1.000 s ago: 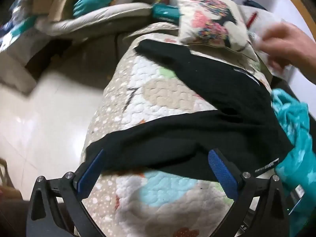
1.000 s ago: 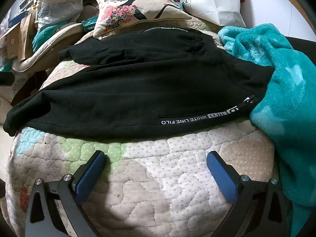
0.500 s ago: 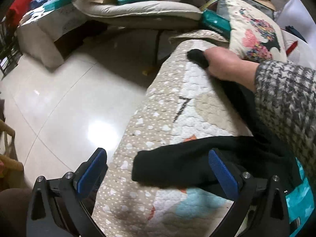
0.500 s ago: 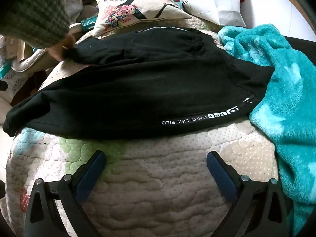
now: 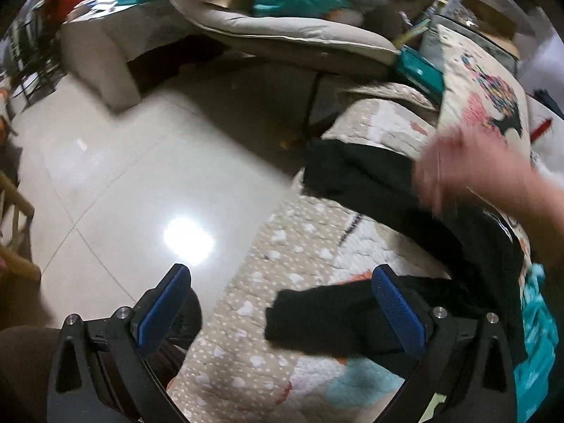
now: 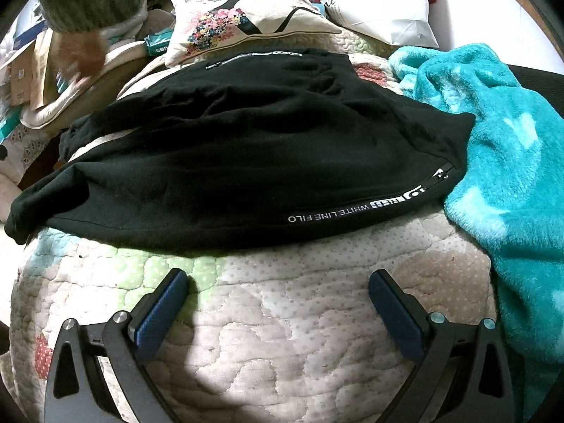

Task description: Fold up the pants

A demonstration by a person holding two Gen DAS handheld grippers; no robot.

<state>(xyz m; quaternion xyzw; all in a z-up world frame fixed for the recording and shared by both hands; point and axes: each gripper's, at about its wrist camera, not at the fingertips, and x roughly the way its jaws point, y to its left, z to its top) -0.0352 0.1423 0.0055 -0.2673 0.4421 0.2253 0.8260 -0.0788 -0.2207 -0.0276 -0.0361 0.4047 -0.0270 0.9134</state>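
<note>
Black pants [image 6: 246, 162] lie spread across a quilted bed cover [image 6: 282, 335], waistband toward the right, a white-lettered stripe along the near edge. In the left wrist view both leg ends show: the near cuff [image 5: 317, 320] and the far leg [image 5: 356, 172]. A bare hand [image 5: 472, 169], blurred, hovers over the far leg. My left gripper [image 5: 282, 303] is open, its right finger over the near cuff, gripping nothing. My right gripper [image 6: 278, 299] is open above bare quilt, short of the pants' near edge.
A teal fleece blanket [image 6: 511, 162] lies against the waistband on the right. A floral pillow [image 6: 246, 14] and a white bag [image 6: 384, 0] sit behind the pants. Shiny tiled floor [image 5: 134, 183] drops off left of the bed. A cushioned bench [image 5: 282, 38] with clutter stands beyond.
The hand let go of the far leg end and lifted away rightward, blurred. The far leg now lies further over the bed edge. My left gripper swung slightly; the right gripper held still.
</note>
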